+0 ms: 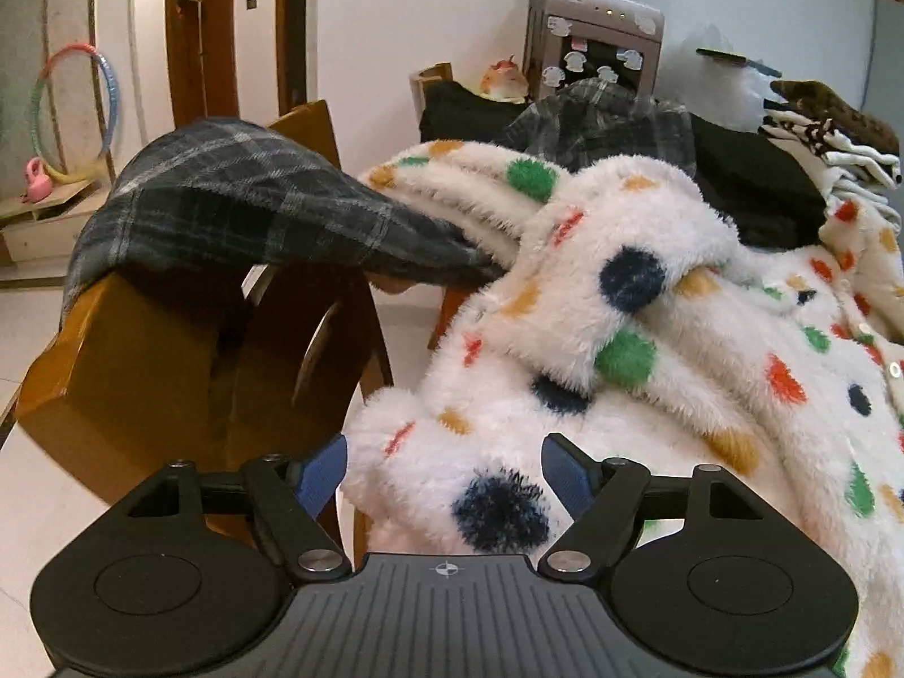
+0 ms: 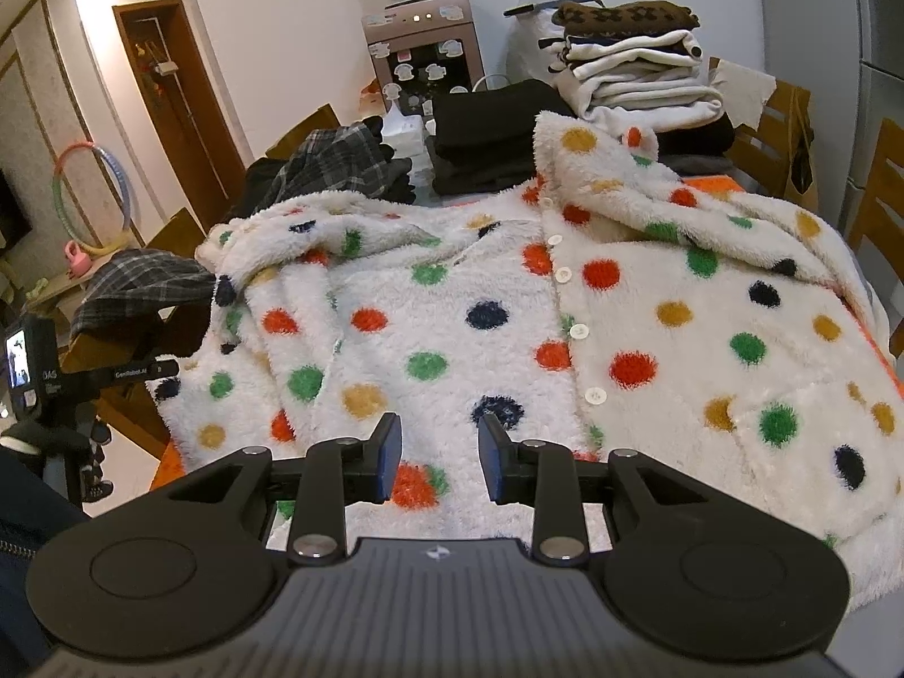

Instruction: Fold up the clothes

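A fluffy white cardigan [image 2: 621, 311] with coloured dots and a row of white buttons [image 2: 577, 330] lies spread front-up on the table. Its left sleeve [image 2: 282, 294] lies rumpled at the table's left edge. In the left wrist view that side of the cardigan [image 1: 593, 305] is heaped in folds. My left gripper [image 1: 443, 477] is open wide, with a fluffy edge of the cardigan lying between its blue pads [image 1: 323, 474], not pinched. My right gripper [image 2: 439, 460] is open just above the near hem, with nothing in it.
A grey plaid shirt [image 1: 243, 198] hangs over a wooden chair back [image 1: 169, 350] left of the table. Folded black clothes [image 2: 486, 135] and a stack of folded garments [image 2: 644, 73] sit at the far side. A water dispenser [image 2: 424, 51] stands behind. More chairs [image 2: 881, 209] stand at the right.
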Demonstrator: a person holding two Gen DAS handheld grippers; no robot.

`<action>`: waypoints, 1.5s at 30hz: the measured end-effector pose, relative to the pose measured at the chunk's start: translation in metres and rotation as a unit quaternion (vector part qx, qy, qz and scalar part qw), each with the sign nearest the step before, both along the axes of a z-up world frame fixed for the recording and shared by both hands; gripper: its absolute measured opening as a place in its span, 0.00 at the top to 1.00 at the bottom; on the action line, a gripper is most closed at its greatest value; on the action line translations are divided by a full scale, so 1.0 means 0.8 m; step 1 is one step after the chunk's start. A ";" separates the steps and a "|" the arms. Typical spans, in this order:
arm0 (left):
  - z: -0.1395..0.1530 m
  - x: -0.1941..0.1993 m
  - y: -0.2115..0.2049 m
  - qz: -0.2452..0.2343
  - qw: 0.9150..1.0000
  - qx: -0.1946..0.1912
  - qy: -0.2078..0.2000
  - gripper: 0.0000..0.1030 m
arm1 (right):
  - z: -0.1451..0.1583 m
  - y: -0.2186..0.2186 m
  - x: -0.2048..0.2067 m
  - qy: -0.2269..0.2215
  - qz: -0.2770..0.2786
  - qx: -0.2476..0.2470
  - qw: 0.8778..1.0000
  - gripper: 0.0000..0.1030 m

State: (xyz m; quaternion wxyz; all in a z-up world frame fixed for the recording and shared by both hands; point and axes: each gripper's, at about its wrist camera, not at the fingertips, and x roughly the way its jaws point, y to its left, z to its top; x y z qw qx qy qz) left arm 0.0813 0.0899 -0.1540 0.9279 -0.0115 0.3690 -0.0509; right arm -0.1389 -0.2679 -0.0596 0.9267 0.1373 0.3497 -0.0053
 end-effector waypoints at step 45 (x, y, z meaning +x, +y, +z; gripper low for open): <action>0.068 -0.142 -0.354 -0.621 0.780 -0.075 -0.026 0.71 | -0.025 -0.067 -0.096 0.016 -0.153 0.008 0.988 0.66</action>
